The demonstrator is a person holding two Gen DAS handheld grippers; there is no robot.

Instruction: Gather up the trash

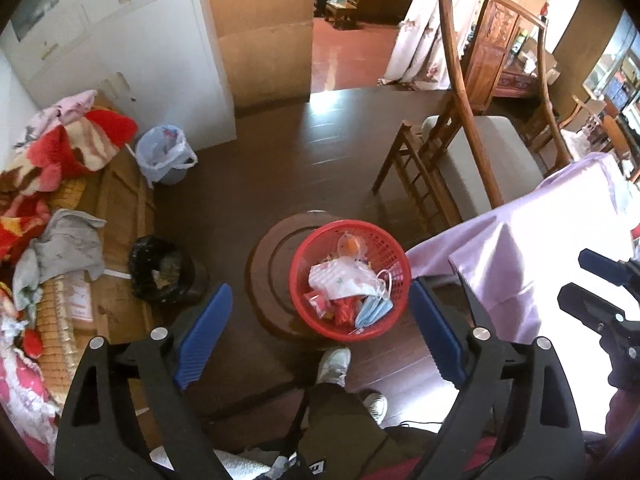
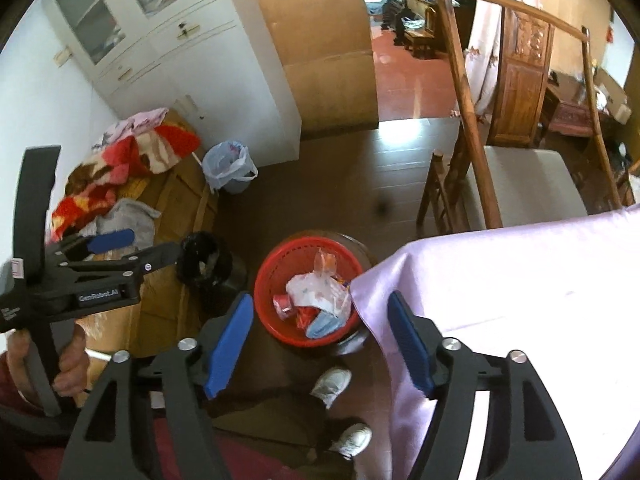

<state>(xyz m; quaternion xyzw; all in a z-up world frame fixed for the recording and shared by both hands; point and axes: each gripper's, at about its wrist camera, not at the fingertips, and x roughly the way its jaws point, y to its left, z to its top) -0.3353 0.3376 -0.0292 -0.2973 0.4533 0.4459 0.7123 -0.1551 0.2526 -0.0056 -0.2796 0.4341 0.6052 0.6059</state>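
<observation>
A red plastic basket [image 1: 390, 246] stands on a round wooden stool on the floor beside the table. It holds trash: a white wrapper [image 1: 344, 278], blue face masks [image 1: 372, 312], red packets and a clear bag. It also shows in the right wrist view [image 2: 268, 268]. My left gripper [image 1: 320, 332] is open and empty, held high above the basket. My right gripper [image 2: 320, 336] is open and empty, also above the basket, near the corner of the table. The left gripper shows from the side in the right wrist view [image 2: 116, 240].
A table with a lilac cloth [image 2: 520, 280] is at the right. A wooden chair [image 1: 472, 148] stands behind it. A black-lined bin [image 1: 160, 268] and a blue-bagged bin [image 1: 164, 156] stand by a bed with blankets [image 1: 52, 152]. My feet [image 1: 334, 364] are below.
</observation>
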